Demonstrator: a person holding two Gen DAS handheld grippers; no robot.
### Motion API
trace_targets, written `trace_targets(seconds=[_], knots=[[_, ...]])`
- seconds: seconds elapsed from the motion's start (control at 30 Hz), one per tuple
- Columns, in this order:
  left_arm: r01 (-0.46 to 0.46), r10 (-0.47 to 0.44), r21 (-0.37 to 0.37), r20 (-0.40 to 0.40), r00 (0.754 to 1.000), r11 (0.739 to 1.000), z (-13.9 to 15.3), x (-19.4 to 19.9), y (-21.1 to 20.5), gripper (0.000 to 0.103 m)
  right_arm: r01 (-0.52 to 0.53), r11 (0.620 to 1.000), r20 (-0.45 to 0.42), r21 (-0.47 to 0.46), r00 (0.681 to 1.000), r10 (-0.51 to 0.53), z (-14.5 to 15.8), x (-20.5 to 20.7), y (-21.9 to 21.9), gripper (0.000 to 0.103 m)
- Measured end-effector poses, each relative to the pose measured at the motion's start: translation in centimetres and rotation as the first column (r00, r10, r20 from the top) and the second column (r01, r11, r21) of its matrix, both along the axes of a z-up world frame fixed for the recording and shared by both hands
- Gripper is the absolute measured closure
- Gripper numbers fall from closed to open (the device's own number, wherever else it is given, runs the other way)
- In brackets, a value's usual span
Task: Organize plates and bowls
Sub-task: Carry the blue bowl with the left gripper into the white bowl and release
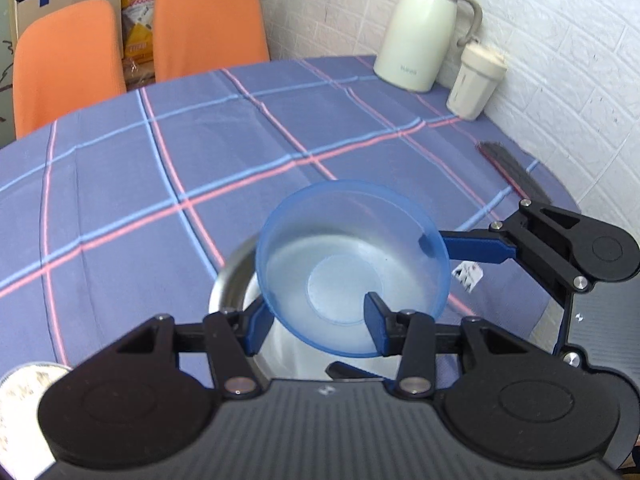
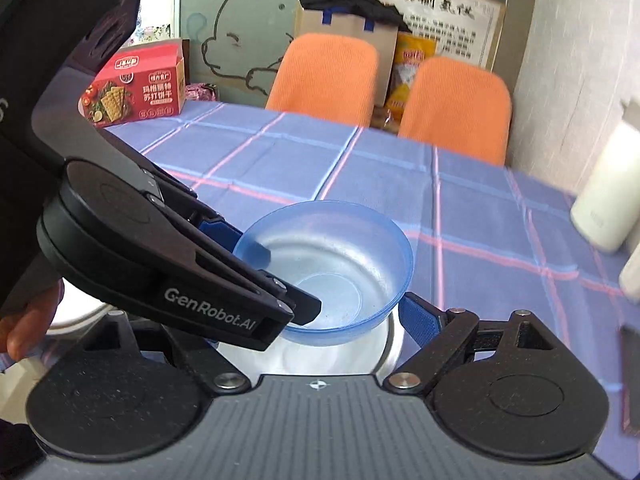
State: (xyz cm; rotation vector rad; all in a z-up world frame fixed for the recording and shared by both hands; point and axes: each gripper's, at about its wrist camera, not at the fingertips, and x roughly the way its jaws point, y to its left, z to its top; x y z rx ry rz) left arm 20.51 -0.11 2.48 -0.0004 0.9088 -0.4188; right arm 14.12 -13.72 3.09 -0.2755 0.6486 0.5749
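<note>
Blue bowl [image 1: 344,264]: thin translucent plastic. I judge it light, a bit flexible and slick, and not breakable. It sits tipped, its open side toward the left wrist camera, directly over the steel bowl [image 1: 228,276], with its low edge inside that bowl's mouth. Whether the two bowls touch can't be told. The steel bowl stands on the table [image 1: 120,184] and looks stiff, heavier and slippery.

The best hold on the blue bowl is the rim, pinched across the thin wall with one finger inside and one outside. A hard squeeze will probably flex the wall, and a loose one may let it slide.

Left gripper [image 1: 318,306]: comes in low from the near side of the steel bowl, angled forward and down. It is well open, its gap far wider than the wall. One blue finger is inside the blue bowl, the other outside near the rim, so it straddles the wall without clamping. In the right wrist view a hand [image 2: 24,320] holds it from behind.

Right gripper [image 2: 316,308]: reaches in level from the other side of the steel bowl. One blue finger [image 1: 472,248] meets the blue bowl's rim. Its second finger is hidden behind the left gripper, so its opening and hold can't be told.
</note>
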Motion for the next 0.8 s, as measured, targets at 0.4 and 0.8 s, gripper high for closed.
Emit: trace_targets(seconds=[0.4,0.8], knots=[[0.027,-0.027,0.027,0.014,1.000,0.999,-0.2,-0.1,1.1,0.023,0.022,0.996,-0.062,0.088,0.998,-0.016,-2.1,-1.0,-2.3,0.027],[-0.084,0.099,-0.172,0.081,0.992,0.982,2.3,-4.0,5.9,0.009,0.174,0.948,-0.120,0.267,0.982,-0.147,-2.9,-4.4,-5.7,0.026]])
